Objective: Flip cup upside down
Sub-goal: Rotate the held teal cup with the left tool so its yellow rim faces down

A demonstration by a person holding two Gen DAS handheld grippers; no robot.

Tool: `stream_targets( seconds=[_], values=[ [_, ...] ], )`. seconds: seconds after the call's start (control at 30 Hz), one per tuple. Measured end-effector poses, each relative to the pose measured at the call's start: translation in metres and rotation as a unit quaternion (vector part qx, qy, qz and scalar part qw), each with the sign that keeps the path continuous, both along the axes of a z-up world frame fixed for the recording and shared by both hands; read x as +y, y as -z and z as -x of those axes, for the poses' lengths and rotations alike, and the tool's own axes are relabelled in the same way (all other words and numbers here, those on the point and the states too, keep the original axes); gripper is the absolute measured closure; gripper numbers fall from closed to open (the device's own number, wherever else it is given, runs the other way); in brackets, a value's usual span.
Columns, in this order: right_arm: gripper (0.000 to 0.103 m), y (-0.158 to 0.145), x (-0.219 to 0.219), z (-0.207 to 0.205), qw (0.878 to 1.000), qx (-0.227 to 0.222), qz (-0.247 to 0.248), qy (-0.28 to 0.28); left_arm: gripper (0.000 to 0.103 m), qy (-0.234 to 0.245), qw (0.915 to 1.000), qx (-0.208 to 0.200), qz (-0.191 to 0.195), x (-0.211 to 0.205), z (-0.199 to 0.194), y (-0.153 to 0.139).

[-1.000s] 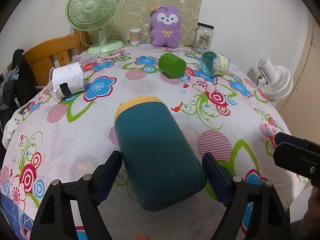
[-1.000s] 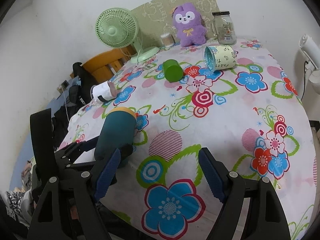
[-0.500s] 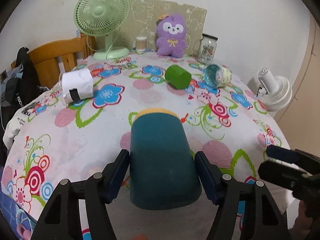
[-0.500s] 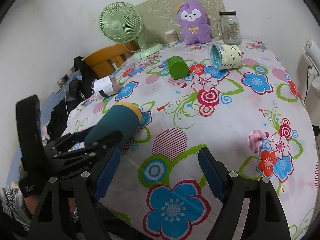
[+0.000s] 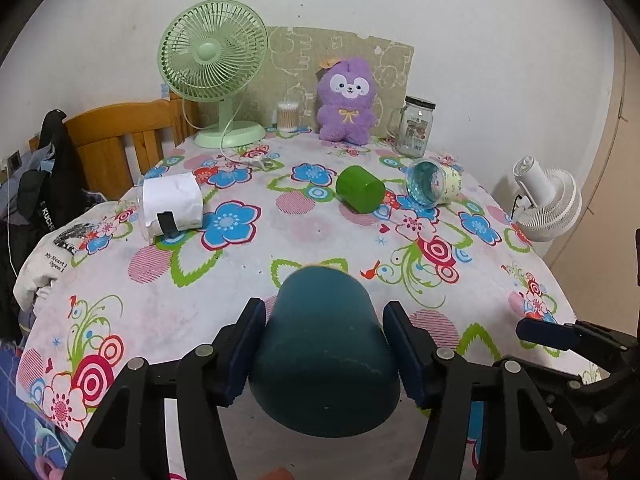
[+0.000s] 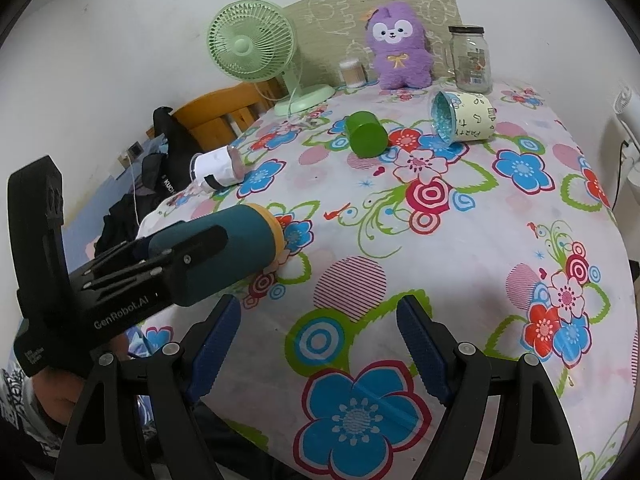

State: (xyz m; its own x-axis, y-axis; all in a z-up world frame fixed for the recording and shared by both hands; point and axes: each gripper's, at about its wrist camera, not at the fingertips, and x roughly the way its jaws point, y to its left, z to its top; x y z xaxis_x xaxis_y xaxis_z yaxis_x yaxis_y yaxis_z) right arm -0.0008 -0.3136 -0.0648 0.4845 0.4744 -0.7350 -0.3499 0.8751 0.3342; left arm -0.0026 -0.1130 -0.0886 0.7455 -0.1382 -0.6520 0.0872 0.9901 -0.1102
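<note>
1. The left gripper [image 5: 324, 354] clamped the teal cup [image 5: 324, 356] between both pads, tilted, its yellow rim toward the green fan [image 5: 214, 64].
2. The cup hung just above the flowered tablecloth [image 6: 460, 248], its rim lowest.
3. The right gripper [image 6: 320, 344] stood spread wide and held nothing, beside the cup.

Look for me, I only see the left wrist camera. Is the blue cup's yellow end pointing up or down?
Observer: Down-ish. In the right wrist view the teal cup is tilted, with its yellow rim by the tablecloth and its base raised.
Child: Is it touching?
Observer: I cannot tell.
Child: Is the other gripper helping?
Observer: No. The right gripper is open with nothing between its fingers. Only the left gripper holds the cup.
</note>
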Motion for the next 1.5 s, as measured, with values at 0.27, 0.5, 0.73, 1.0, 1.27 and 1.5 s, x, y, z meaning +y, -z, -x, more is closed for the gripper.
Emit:
stream_targets(
  seconds=[0.27, 0.5, 0.73, 1.0, 1.27, 1.5],
  values=[
    [0.021, 0.001, 0.006, -0.001, 1.000, 0.000, 0.004, -0.006, 0.059, 0.002, 0.9999, -0.012, -0.009, 0.001, -0.002, -0.009],
    [0.021, 0.001, 0.006, 0.001, 1.000, -0.006, 0.017, -0.006, 0.007, 0.019, 0.9996, 0.016, 0.014, 0.006, 0.005, 0.000],
    [0.021, 0.003, 0.010, 0.000, 1.000, 0.000, 0.019, -0.005, 0.001, 0.031, 0.9995, 0.006, 0.003, 0.014, 0.022, 0.001],
    [0.021, 0.009, 0.023, -0.003, 0.999, 0.008, 0.038, -0.015, 0.001, 0.022, 0.9994, 0.025, -0.004, 0.038, 0.035, 0.034],
    [0.021, 0.008, 0.039, -0.003, 0.998, 0.003, 0.059, -0.027, 0.022, 0.046, 0.9978, 0.041, 0.024, 0.039, 0.026, 0.042],
    [0.021, 0.008, 0.039, -0.004, 0.998, 0.005, 0.060, -0.025, 0.034, 0.053, 0.9971, 0.043, 0.034, 0.038, 0.025, 0.043]
  ],
)
